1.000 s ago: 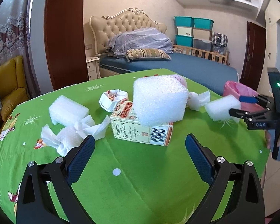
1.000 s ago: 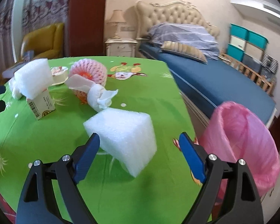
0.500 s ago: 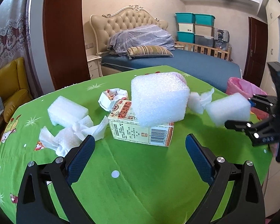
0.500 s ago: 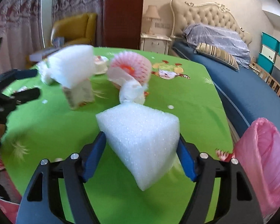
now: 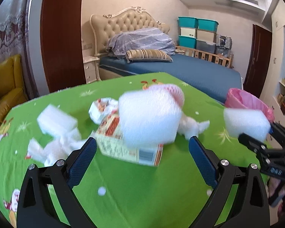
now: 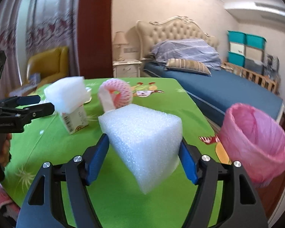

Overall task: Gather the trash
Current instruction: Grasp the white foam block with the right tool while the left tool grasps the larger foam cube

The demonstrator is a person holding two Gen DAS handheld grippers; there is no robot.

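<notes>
Right gripper (image 6: pixel 142 152) clamped on white foam block (image 6: pixel 142 142), held above green table (image 6: pixel 161 209), near pink bin bag (image 6: pixel 254 142) at table's right edge. Left gripper (image 5: pixel 141 156) jaws wide apart, empty, facing second foam block (image 5: pixel 149 118) atop carton (image 5: pixel 131 150). Crumpled tissue (image 5: pixel 55 148) lies left.

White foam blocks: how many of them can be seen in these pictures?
3. One foam block is held between the right gripper fingers. One sits on the carton. One lies on the table's far left. Others may be hidden.
</notes>
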